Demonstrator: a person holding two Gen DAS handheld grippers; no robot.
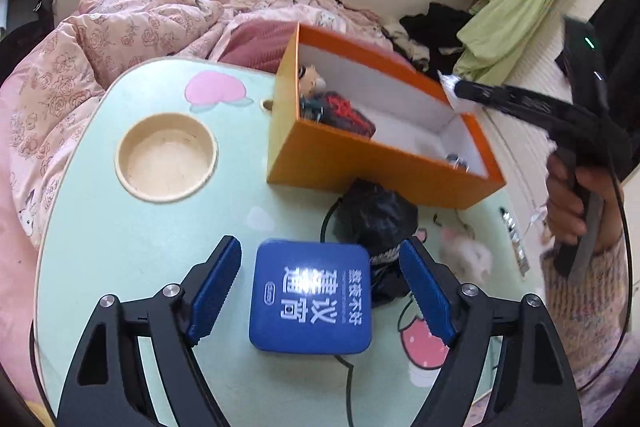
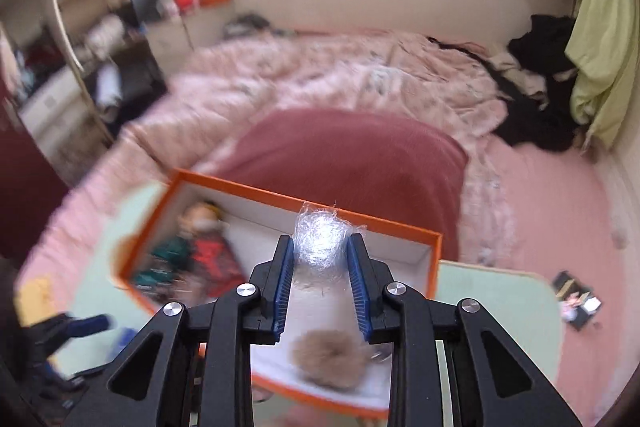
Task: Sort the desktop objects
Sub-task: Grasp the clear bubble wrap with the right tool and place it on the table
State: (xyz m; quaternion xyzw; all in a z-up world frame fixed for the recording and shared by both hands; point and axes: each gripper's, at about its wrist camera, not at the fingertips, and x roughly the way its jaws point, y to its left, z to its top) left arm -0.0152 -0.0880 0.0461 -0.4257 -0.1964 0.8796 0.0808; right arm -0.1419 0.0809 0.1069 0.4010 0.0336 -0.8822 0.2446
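Note:
A blue tin [image 1: 310, 297] with white lettering lies on the mint-green table [image 1: 120, 247]. My left gripper [image 1: 320, 247] stands open astride it, with a gap between each blue pad and the tin's sides. Behind it is the open orange box [image 1: 360, 163], holding a small doll [image 2: 202, 219], red and green items and a brown fluffy ball [image 2: 328, 355]. My right gripper [image 2: 320, 241] is shut on a crumpled wad of clear plastic [image 2: 320, 227] above the orange box [image 2: 240, 189]. The left wrist view shows that gripper [image 1: 458, 91] over the box's far right rim, carried by a hand [image 1: 568, 203].
A round cup recess [image 1: 166, 157] is sunk into the table at the left. A black bag [image 1: 372, 215] and a cable lie between tin and box, with a white fluffy thing [image 1: 468, 255] to the right. Pink bedding [image 1: 140, 27] surrounds the table.

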